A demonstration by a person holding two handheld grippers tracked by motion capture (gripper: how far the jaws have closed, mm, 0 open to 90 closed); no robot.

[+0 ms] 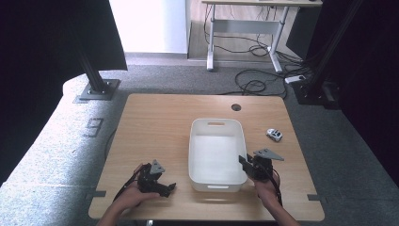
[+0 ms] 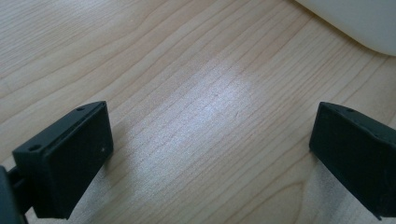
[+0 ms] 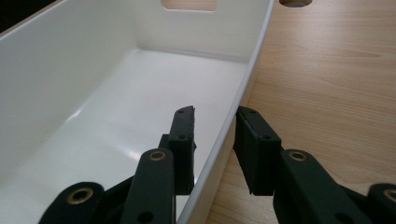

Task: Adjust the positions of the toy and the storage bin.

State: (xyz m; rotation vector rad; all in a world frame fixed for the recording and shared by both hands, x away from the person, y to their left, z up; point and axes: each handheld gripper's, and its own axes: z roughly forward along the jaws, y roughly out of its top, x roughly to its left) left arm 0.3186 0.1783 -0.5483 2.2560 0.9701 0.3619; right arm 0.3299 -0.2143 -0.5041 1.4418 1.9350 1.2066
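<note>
Right gripper [image 3: 214, 140] with its jaws pinching the right wall of the white plastic bin [image 1: 216, 141], one jaw inside and one outside, near the bin's front right corner; the bin stands empty at the middle of the wooden bench [image 1: 155, 122]; left gripper [image 2: 210, 154] resting low over bare wood to the left of the bin, jaws spread wide with nothing between them; a small toy car [image 1: 274, 134] lies to the right of the bin, apart from it. Probable risks: the thin, sloped wall may slip from a one-sided pinch; lifting or dragging by a single wall may tilt or twist the bin; a sideways shove could knock the toy car.
</note>
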